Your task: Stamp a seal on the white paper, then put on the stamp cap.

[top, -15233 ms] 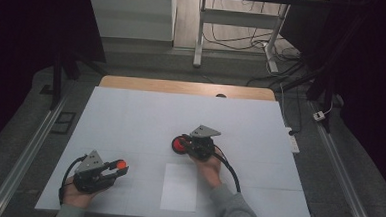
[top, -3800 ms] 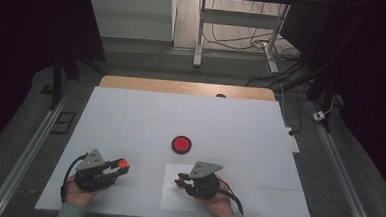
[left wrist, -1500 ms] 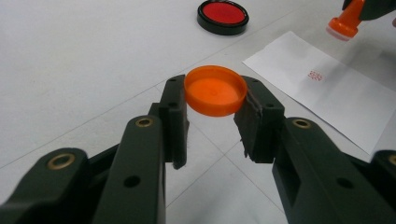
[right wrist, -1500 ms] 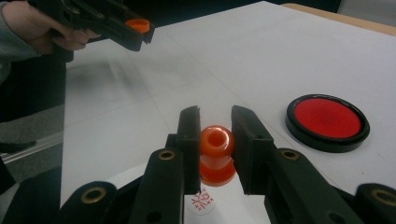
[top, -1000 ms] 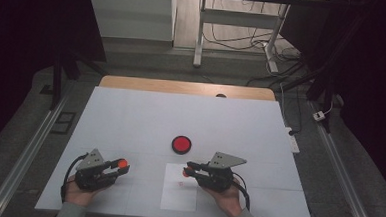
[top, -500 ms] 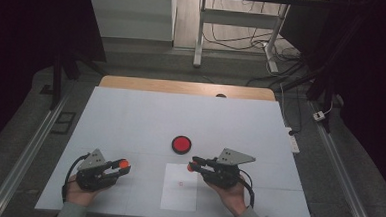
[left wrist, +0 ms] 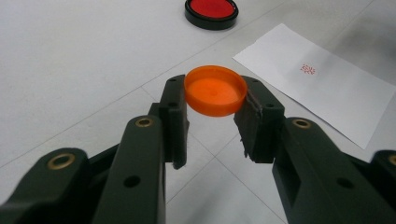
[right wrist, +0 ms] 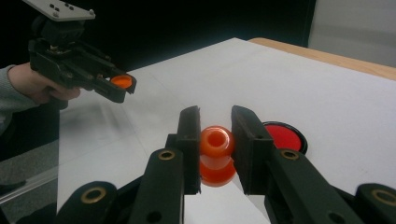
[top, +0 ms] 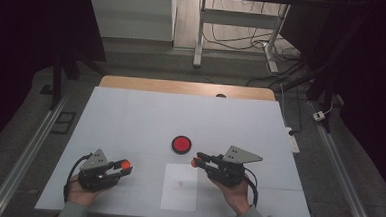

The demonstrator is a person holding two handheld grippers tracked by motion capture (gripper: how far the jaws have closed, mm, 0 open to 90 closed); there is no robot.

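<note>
Left gripper (top: 123,166) low over the white table (top: 130,115), held in the left hand (top: 79,192), jaws pointing toward the table's middle. Clamped on an orange cap (left wrist: 215,90) — hollow side up, pads (left wrist: 173,112) pressing its rim from both sides, cap level and clear of the surface. Same gripper (right wrist: 122,88) seen across the table in the right gripper view, cap (right wrist: 121,81) showing as an orange spot at the jaw tips.

Ahead of the left jaws and a little to their right: paper sheet (top: 180,186) flat on the table, small red stamp mark (left wrist: 307,69) near its middle. Sheet (left wrist: 322,91) lying between the two grippers, nearer the person's edge.

Beyond the sheet, farther up the table: round red ink pad (top: 181,144) in a black rim, lying flat, open face up. From the left jaws, straight ahead and well apart (left wrist: 211,11); from the right jaws, just beside the tips, on their right (right wrist: 285,136).

Right gripper (top: 196,162) held in the right hand (top: 236,193), jaws pointing left toward the sheet's far edge. Closed on an orange stamp (right wrist: 216,156) — waisted body gripped at its narrow part between the pads (right wrist: 189,140), open end with a round hole facing the camera. Stamp off the table, not touching sheet or ink pad.
</note>
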